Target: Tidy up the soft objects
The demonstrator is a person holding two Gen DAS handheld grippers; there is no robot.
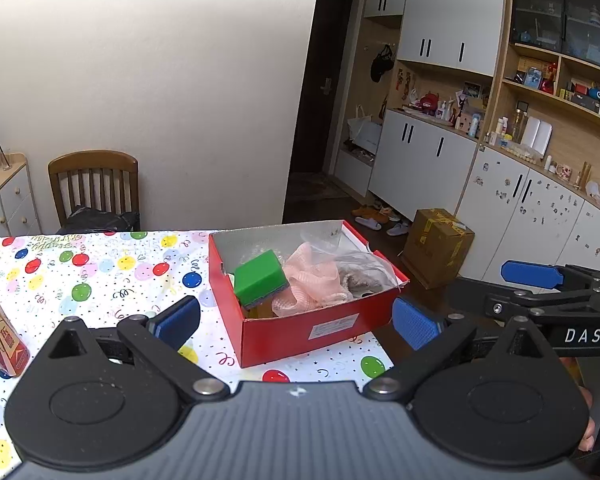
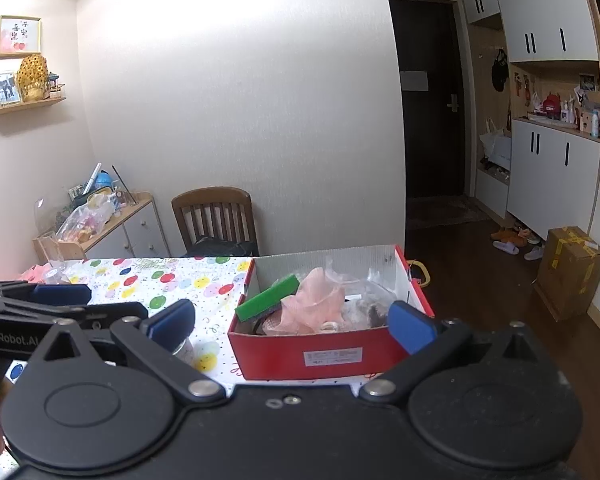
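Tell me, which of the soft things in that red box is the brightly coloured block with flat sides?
The green sponge, tilted at the left end of the red box. The pink mesh cloth beside it is crumpled and shapeless.

Background only: wooden chair [image 2: 215, 216] against the wall behind the desk [image 1: 100, 280], dark bag on its seat. Orange bottle [image 1: 0, 336] at the desk's left edge. Taped cardboard carton [image 2: 572, 272] on the floor by white cabinets [image 1: 420, 160]. Slippers [image 2: 506, 246] near the dark door [image 2: 428, 100]. Framed picture [image 2: 18, 36] above a small corner shelf [image 2: 24, 106].
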